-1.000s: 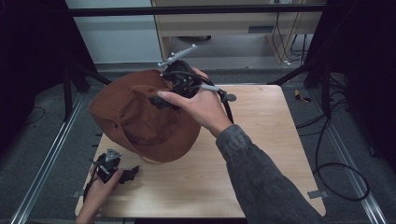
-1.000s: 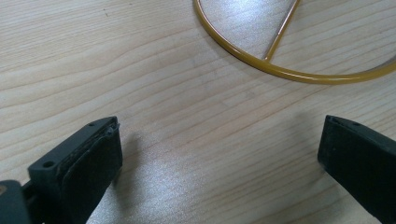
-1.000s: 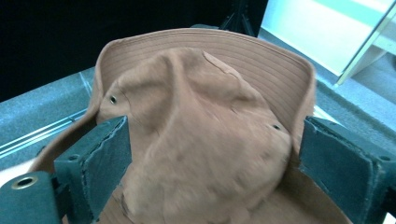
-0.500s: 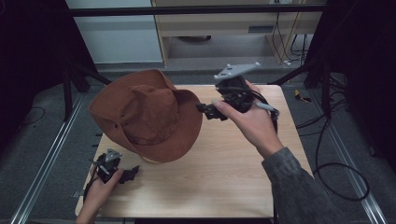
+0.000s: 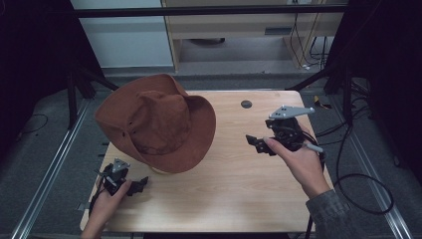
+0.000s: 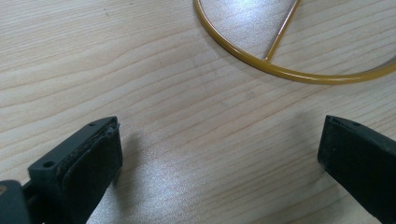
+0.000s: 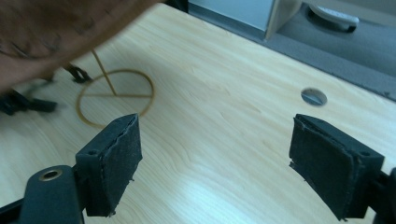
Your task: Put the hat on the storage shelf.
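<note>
At centre left of the high view, a brown felt wide-brimmed hat (image 5: 158, 124) sits on a thin yellow wire stand (image 7: 114, 95). Lower left, the left gripper (image 5: 130, 185) rests with jaws apart, empty; at right, the right gripper (image 5: 258, 143), jaws just narrowing slightly, gapes empty.

Rust-brown hat (image 5: 157, 122) with darker stains, on a yellow wire stand (image 7: 114, 95); beside the hat, pale wood-grain table (image 5: 234, 184) with a grey hole (image 5: 246, 104); black grippers (image 5: 259, 143) with grey plates
</note>
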A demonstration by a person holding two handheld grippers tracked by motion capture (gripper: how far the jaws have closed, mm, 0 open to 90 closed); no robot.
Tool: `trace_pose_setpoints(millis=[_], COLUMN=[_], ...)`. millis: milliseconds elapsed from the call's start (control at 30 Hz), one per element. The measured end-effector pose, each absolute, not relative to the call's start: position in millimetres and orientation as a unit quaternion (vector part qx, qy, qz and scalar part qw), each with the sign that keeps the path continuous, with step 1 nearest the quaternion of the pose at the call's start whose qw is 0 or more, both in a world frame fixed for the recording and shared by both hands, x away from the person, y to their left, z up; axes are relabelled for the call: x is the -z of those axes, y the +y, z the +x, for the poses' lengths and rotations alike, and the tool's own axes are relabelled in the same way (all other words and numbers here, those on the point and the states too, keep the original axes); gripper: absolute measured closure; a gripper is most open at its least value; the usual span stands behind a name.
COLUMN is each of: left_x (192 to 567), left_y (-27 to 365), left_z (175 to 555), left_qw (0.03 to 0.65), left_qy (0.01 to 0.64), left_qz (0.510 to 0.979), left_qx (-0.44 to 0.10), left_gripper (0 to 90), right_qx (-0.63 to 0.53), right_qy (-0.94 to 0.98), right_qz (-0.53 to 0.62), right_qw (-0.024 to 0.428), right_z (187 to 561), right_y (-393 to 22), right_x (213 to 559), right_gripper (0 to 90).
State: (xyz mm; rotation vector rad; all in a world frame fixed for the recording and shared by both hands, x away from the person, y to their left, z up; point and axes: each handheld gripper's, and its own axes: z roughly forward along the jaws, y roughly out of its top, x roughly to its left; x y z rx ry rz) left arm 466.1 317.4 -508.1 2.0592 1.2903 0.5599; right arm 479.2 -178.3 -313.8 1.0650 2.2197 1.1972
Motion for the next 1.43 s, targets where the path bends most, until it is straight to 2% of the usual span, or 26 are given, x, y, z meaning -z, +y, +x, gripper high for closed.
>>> trace_pose_setpoints(millis=[467, 1000, 1167, 1433], left_x=[508.6, 508.4, 508.3, 508.3], left_y=[316.6, 316.9, 317.0, 317.0], left_z=[466.2, 466.2, 466.2, 466.5], left_qw=[0.322, 0.32, 0.32, 0.32], left_qy=[0.494, 0.492, 0.492, 0.491], left_qz=[0.779, 0.781, 0.781, 0.782], left_qx=[-0.213, -0.213, -0.213, -0.213], left_gripper=[0.0, 0.0, 0.0, 0.0], right_qx=[-0.39, -0.33, -0.316, -0.334], right_qy=[0.804, 0.807, 0.81, 0.799], right_qz=[0.404, 0.463, 0.467, 0.459], right_qw=[0.196, 0.159, 0.162, 0.198], right_z=[480.3, 477.5, 476.8, 471.0], right_y=[-194.5, -197.2, -193.3, -191.4], right_x=[382.9, 487.6, 500.4, 508.5], right_gripper=[20.3, 15.0, 12.5, 10.6])
